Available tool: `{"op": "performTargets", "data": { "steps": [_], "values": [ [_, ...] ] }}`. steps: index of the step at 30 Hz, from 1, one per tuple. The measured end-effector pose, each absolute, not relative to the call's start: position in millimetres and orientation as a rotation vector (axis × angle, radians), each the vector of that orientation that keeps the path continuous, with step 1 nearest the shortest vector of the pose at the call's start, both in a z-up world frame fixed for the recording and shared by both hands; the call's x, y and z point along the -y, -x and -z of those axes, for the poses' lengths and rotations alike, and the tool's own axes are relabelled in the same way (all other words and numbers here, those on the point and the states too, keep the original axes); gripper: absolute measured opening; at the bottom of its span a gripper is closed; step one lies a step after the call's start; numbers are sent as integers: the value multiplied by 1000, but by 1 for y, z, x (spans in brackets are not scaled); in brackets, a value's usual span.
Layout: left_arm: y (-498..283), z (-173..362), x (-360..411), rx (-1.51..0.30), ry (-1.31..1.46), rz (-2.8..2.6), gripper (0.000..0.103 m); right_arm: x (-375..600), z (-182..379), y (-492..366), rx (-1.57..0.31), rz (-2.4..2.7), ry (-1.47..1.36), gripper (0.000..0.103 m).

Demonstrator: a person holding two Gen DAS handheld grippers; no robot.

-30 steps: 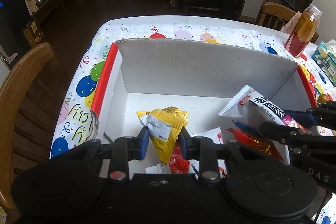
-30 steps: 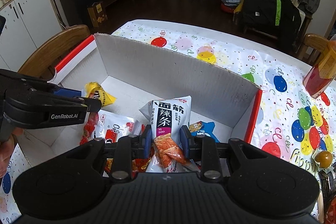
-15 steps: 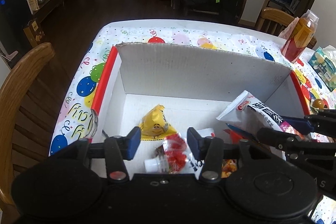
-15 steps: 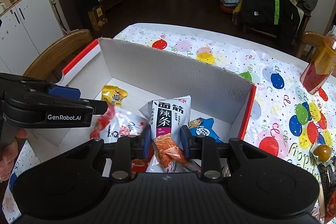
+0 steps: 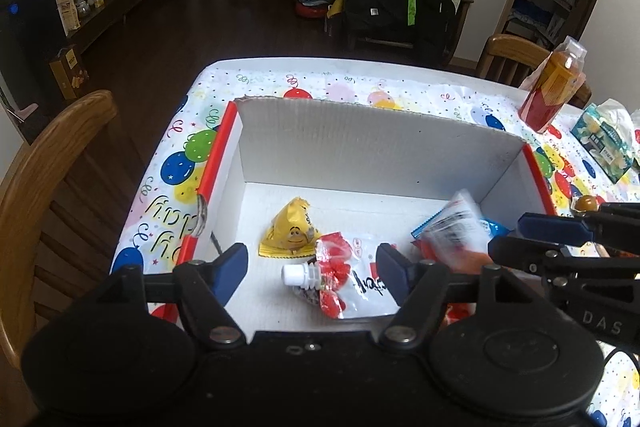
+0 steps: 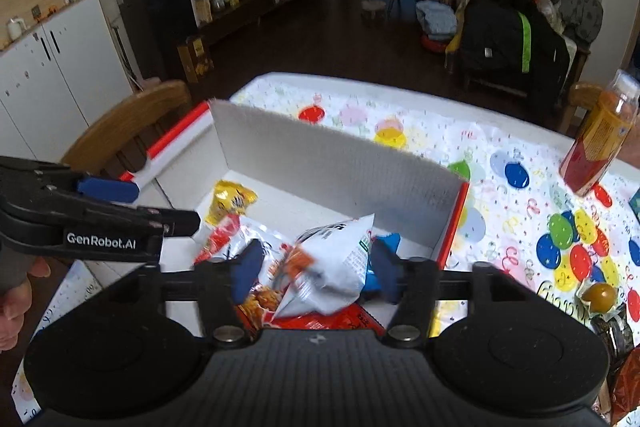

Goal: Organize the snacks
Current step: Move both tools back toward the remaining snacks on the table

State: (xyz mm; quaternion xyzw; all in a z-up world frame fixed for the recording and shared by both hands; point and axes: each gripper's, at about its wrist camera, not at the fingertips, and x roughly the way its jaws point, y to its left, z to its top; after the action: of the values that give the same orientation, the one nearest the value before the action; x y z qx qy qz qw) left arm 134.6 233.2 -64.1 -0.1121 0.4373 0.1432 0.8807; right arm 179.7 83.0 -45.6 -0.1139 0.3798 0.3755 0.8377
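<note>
A white cardboard box (image 5: 360, 147) with red rims holds the snacks. On its floor lie a yellow packet (image 5: 290, 231) and a red-and-white pouch with a white cap (image 5: 340, 279). My left gripper (image 5: 312, 267) hangs over them, jaws opening, with nothing between the pads. My right gripper (image 6: 316, 263) is also opening. The white spicy-strip packet (image 6: 332, 259) sits loose and tilted between its pads, blurred, over red bags and a blue packet. The same packet (image 5: 456, 231) shows blurred in the left wrist view beside the right gripper (image 5: 552, 239). The left gripper (image 6: 152, 205) appears at the left of the right wrist view.
The box (image 6: 320, 155) stands on a balloon-print tablecloth (image 6: 520, 187). An orange drink bottle (image 5: 554, 87) and a tissue pack (image 5: 604, 143) stand at the back right. A small brown ball (image 6: 599, 297) lies right of the box. A wooden chair (image 5: 44, 167) stands left. A person's hand (image 6: 12, 303) holds the left gripper.
The left gripper let go of the yellow packet, which dropped to the box floor, and its jaws widened. The right gripper opened and the white packet tipped over. Both grippers rose a little.
</note>
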Motion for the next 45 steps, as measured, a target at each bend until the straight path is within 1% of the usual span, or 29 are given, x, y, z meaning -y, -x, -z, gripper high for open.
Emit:
{"op": "performTargets", "data": {
  "steps": [5, 8, 14, 17, 21, 25, 32, 36, 45],
  "values": [
    [-121, 54, -227, -883, 226, -290, 74, -71, 34, -172, -788, -805, 229, 61],
    [-113, 46, -222, -859, 228, -278, 78, -62, 27, -166, -774, -806, 217, 66],
    [-101, 29, -206, -811, 218, -250, 81, -37, 11, -157, -748, -808, 178, 67],
    [-96, 21, -197, -787, 218, -235, 83, -22, 5, -155, -748, -802, 140, 73],
    [-92, 12, -181, -765, 211, -211, 85, 1, -2, -153, -753, -796, 87, 74],
    [-90, 5, -162, -742, 204, -183, 87, 28, -6, -149, -732, -780, 71, 80],
    [-93, -2, -123, -717, 196, -138, 92, 80, -6, -148, -712, -735, 50, 81],
    [-99, -1, -99, -716, 191, -113, 94, 117, 1, -153, -713, -687, 43, 81],
    [-116, 5, -37, -698, 169, -59, 102, 197, 20, -175, -746, -570, 45, 81]
  ]
}}
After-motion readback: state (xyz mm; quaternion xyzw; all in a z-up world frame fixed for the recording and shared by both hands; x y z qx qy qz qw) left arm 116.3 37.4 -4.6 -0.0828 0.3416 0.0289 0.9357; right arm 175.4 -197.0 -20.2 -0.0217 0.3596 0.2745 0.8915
